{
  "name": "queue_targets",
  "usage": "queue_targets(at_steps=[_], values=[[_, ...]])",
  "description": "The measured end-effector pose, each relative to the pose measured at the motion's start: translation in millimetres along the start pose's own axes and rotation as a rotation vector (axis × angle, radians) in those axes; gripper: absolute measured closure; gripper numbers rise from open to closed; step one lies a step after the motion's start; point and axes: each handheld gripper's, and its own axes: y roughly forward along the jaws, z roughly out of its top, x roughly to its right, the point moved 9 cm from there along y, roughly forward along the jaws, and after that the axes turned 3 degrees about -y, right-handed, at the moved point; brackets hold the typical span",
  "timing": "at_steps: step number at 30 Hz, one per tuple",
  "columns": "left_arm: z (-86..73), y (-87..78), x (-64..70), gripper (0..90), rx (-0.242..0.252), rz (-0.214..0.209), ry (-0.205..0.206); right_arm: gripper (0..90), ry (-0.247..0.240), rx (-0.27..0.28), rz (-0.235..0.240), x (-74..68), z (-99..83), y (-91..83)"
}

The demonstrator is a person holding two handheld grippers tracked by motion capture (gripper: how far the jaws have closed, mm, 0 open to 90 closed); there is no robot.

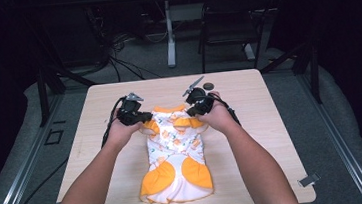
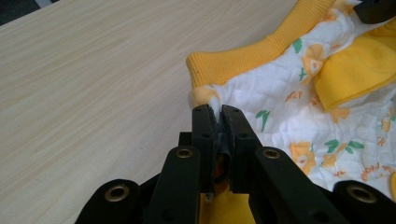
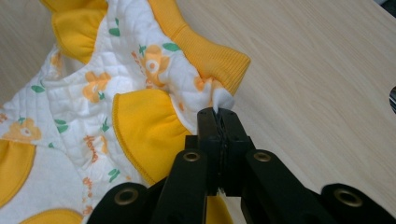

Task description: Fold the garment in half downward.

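Note:
A small white quilted garment [image 1: 176, 152] with orange trim and an orange flower print lies flat on the wooden table [image 1: 251, 125], its ribbed collar toward the far side. My left gripper [image 1: 140, 118] is shut on the garment's left shoulder; the pinched white fabric [image 2: 214, 100] shows between its jaws next to the orange ribbed collar [image 2: 252, 56]. My right gripper [image 1: 196, 111] is shut on the right shoulder, where a white fold [image 3: 224, 100] sticks out of its jaws beside the collar's end [image 3: 210, 58] and an orange ruffled sleeve [image 3: 144, 126].
A small dark round object [image 1: 208, 86] lies on the table just beyond the right gripper. Bare wood runs left and right of the garment. Past the table's far edge stand a black chair [image 1: 231, 22], a desk leg [image 1: 170, 38] and cables on the floor.

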Motion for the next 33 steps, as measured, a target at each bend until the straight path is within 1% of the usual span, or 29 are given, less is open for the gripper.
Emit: queue_targets(at_steps=[2,3,4,5,6,7,8,9,10,11,12,13,14,15,16,17,18,19,20,21,22,23,24,25,26,28,30,31,33], values=[[0.7,-1.4,-0.1,84.6,0.003,0.009,0.006,89.0,-0.006,0.017,-0.007,-0.2,1.6,-3.1],[3.7,-3.7,0.2,84.7,0.024,0.018,0.015,89.0,-0.005,0.026,-0.010,-0.5,2.7,-4.2],[3.7,-3.7,0.2,84.7,0.024,0.018,0.015,89.0,-0.005,0.026,-0.010,-0.5,2.7,-4.2],[5.0,-5.3,0.4,84.8,0.027,0.025,0.025,89.0,-0.018,0.048,-0.020,-0.6,5.1,-7.3],[5.8,-6.1,0.7,84.8,0.028,0.026,0.030,89.0,-0.018,0.048,-0.020,-0.6,5.1,-7.3],[8.1,-8.5,1.6,84.8,0.029,0.033,0.049,89.0,-0.038,0.057,-0.027,-0.3,6.1,-10.5],[8.1,-8.5,1.6,84.8,0.029,0.033,0.049,89.0,-0.040,0.064,-0.034,0.0,6.8,-12.7],[12.5,-11.7,2.7,84.8,0.042,0.039,0.065,89.0,-0.041,0.076,-0.041,1.0,7.7,-14.9],[12.5,-11.7,2.7,84.8,0.042,0.039,0.065,89.0,-0.041,0.076,-0.041,1.0,7.7,-14.9],[18.4,-15.8,3.8,84.8,0.062,0.051,0.081,89.0,-0.035,0.096,-0.057,3.9,9.0,-19.5],[21.5,-18.1,4.8,84.8,0.078,0.052,0.089,89.0,-0.037,0.106,-0.069,5.2,9.7,-21.5],[23.7,-20.0,6.0,84.8,0.083,0.057,0.095,89.0,-0.045,0.111,-0.078,6.3,9.9,-23.9],[23.7,-20.0,6.0,84.8,0.083,0.057,0.095,89.0,-0.045,0.111,-0.078,6.3,9.9,-23.9],[26.1,-22.9,10.1,84.8,0.088,0.053,0.124,89.0,-0.052,0.123,-0.089,6.5,10.1,-28.4],[26.1,-22.9,10.1,84.8,0.088,0.053,0.124,89.0,-0.052,0.123,-0.089,6.5,10.1,-28.4],[25.1,-23.9,14.9,84.8,0.095,0.045,0.143,89.0,-0.080,0.120,-0.095,4.2,7.8,-31.0],[25.1,-23.9,14.9,84.8,0.095,0.045,0.143,89.0,-0.080,0.120,-0.095,4.2,7.8,-31.0],[22.7,-24.2,17.5,84.8,0.094,0.037,0.148,89.0,-0.100,0.107,-0.102,2.8,5.6,-32.0],[21.3,-24.1,18.9,84.8,0.094,0.036,0.151,88.9,-0.122,0.105,-0.108,0.6,3.8,-32.9],[17.4,-24.6,21.7,84.8,0.090,0.039,0.166,88.9,-0.143,0.109,-0.110,-3.3,1.3,-35.5],[17.4,-24.6,21.7,84.8,0.090,0.039,0.166,88.9,-0.143,0.109,-0.110,-3.3,1.3,-35.5],[15.2,-25.7,23.6,84.8,0.089,0.030,0.169,88.9,-0.151,0.109,-0.114,-4.4,0.3,-36.6],[13.7,-26.2,24.4,84.8,0.090,0.033,0.176,88.9,-0.162,0.108,-0.113,-6.8,-1.8,-37.5],[12.2,-26.9,25.5,84.8,0.087,0.030,0.178,88.9,-0.169,0.107,-0.115,-8.6,-3.5,-38.7],[9.8,-28.0,28.1,84.8,0.092,0.023,0.181,88.9,-0.174,0.117,-0.110,-12.0,-6.0,-39.8],[7.4,-29.2,30.7,84.8,0.092,0.023,0.187,88.9,-0.184,0.117,-0.111,-14.8,-9.1,-41.8],[7.3,-29.2,31.3,84.8,0.099,0.026,0.188,88.9,-0.188,0.119,-0.109,-17.7,-11.5,-43.3],[7.1,-29.8,31.7,84.8,0.092,0.028,0.193,88.9,-0.190,0.124,-0.109,-18.5,-11.9,-43.1],[9.6,-29.8,31.2,84.8,0.093,0.033,0.191,88.9,-0.190,0.118,-0.114,-17.5,-11.8,-42.9]])
